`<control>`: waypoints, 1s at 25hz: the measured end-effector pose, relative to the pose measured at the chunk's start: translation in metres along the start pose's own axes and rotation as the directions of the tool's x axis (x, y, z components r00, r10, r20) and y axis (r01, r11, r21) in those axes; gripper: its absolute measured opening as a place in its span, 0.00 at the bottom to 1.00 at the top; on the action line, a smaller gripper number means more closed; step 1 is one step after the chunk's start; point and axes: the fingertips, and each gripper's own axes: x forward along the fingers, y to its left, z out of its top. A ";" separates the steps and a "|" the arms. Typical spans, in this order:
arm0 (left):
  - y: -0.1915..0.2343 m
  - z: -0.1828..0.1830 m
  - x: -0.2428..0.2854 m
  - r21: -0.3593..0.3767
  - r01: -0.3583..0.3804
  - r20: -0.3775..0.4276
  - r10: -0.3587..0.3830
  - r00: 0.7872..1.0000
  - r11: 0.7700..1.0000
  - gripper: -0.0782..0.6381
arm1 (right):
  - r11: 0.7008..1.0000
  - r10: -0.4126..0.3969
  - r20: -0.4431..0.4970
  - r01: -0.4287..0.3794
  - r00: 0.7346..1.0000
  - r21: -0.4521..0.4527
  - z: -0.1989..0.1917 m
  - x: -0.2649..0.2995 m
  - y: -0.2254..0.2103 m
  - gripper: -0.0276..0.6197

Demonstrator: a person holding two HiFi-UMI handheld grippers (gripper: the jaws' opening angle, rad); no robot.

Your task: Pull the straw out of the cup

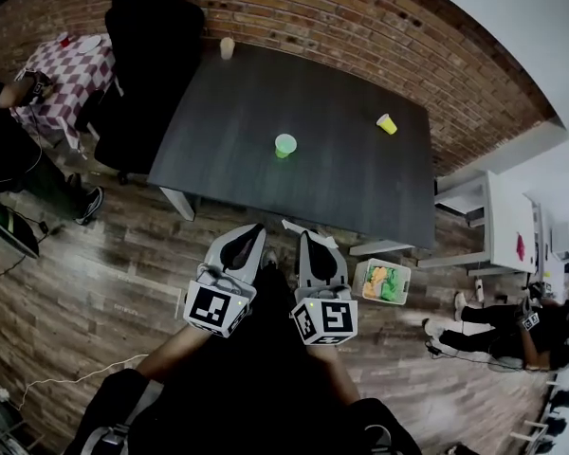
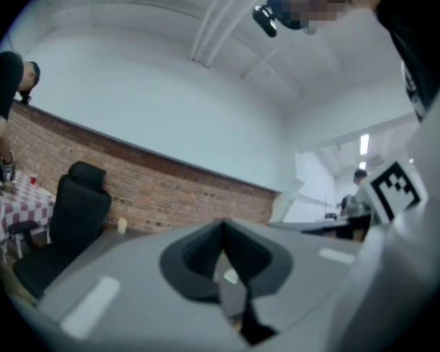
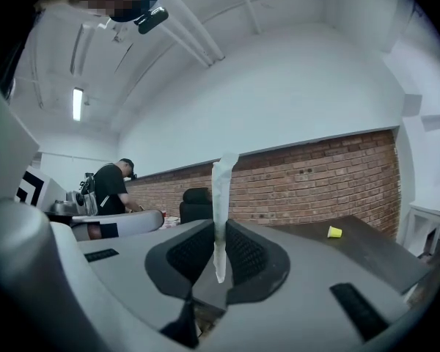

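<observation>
A green cup stands near the middle of the dark table. No straw shows in it. Both grippers hang over the wood floor in front of the table, close to my body. My right gripper is shut on a white paper-wrapped straw, which stands upright between its jaws and pokes out above them. In the head view the straw is a pale strip at that gripper's tip. Beside it, my left gripper has its jaws together with nothing clearly held.
A yellow cup lies on its side at the table's right, and a pale cup stands at the far edge. A black chair and a checkered table are at the left. A white basket sits on the floor.
</observation>
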 end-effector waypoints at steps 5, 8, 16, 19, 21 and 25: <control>-0.017 -0.004 -0.021 -0.016 0.010 -0.013 -0.010 1.000 1.000 0.12 | 1.000 -0.027 -0.008 0.027 1.000 0.002 -0.001 -0.034 0.002 0.11; -0.027 -0.006 -0.021 -0.015 0.015 -0.019 -0.015 1.000 1.000 0.12 | 0.999 -0.046 -0.007 0.046 0.999 0.008 0.000 -0.050 -0.007 0.11; -0.055 -0.009 -0.019 0.000 0.017 -0.048 -0.017 0.999 1.000 0.12 | 0.998 -0.047 -0.001 0.047 0.999 0.040 0.007 -0.076 -0.022 0.11; -0.069 -0.011 -0.016 -0.001 0.020 -0.056 -0.020 0.998 1.000 0.12 | 0.999 -0.030 0.008 0.030 1.000 0.034 0.013 -0.085 -0.027 0.11; -0.079 -0.012 -0.014 -0.003 0.025 -0.060 -0.025 0.998 1.000 0.12 | 0.999 -0.020 0.008 0.020 1.000 0.033 0.013 -0.091 -0.031 0.11; -0.091 -0.014 -0.012 0.001 0.026 -0.055 -0.026 0.998 1.000 0.12 | 0.999 -0.007 0.014 0.006 1.000 0.035 0.012 -0.098 -0.039 0.11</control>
